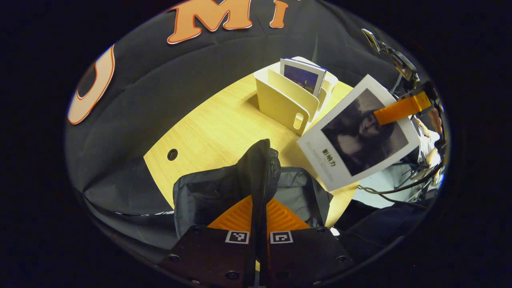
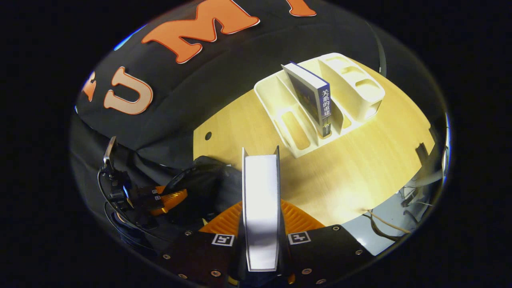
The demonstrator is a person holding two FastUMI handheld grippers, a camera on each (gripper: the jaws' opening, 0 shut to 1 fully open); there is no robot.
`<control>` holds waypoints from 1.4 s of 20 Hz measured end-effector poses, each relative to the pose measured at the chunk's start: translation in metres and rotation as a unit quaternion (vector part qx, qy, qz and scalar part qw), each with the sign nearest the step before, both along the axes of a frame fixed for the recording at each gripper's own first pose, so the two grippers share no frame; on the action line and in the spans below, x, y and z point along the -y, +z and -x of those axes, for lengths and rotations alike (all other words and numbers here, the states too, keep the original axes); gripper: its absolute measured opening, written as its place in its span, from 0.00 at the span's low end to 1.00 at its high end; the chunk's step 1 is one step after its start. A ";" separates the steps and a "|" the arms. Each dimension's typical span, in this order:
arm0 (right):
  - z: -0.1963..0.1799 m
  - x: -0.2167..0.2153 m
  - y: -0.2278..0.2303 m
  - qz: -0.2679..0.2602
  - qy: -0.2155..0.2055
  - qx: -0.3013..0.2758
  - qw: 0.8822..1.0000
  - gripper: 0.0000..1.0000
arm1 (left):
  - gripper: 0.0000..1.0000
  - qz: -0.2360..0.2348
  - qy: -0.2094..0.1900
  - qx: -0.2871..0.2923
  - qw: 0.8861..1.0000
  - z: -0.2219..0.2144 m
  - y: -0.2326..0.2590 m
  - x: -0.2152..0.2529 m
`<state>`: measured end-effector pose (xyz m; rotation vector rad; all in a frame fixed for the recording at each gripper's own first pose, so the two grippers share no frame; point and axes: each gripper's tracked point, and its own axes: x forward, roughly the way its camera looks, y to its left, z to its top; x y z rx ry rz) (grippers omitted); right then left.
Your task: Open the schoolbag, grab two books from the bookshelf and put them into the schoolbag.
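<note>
Your left gripper (image 1: pixel 259 218): dark body plates at bottom of left gripper view, round screws along edges, two square black-and-white markers side by side, ribbed panels fanning out ahead of them. Your right gripper (image 2: pixel 262 224): same dark plates, screws, paired square markers, ribbed panels. Seen from right gripper view, left gripper carries thin dark cables looping beneath it.
</note>
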<state>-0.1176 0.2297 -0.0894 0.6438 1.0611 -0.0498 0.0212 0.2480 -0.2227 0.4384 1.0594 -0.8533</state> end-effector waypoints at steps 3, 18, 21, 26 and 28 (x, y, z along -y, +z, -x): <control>-0.004 -0.021 -0.007 -0.038 0.008 0.017 0.999 0.34 | 0.05 0.008 0.012 0.001 1.000 -0.005 0.004 0.000; -0.042 -0.095 -0.072 -0.194 -0.034 0.054 0.979 0.33 | 0.05 0.062 0.032 0.011 0.998 -0.006 0.029 0.040; -0.051 -0.097 -0.086 -0.204 -0.054 0.059 0.976 0.33 | 0.05 0.070 0.042 0.003 0.997 -0.005 0.027 0.046; -0.065 -0.113 -0.107 -0.212 -0.063 0.072 0.973 0.33 | 0.05 0.076 0.037 -0.003 0.996 0.006 0.028 0.056; -0.068 -0.122 -0.114 -0.224 -0.068 0.070 0.970 0.33 | 0.05 0.076 0.037 -0.002 0.996 0.006 0.027 0.059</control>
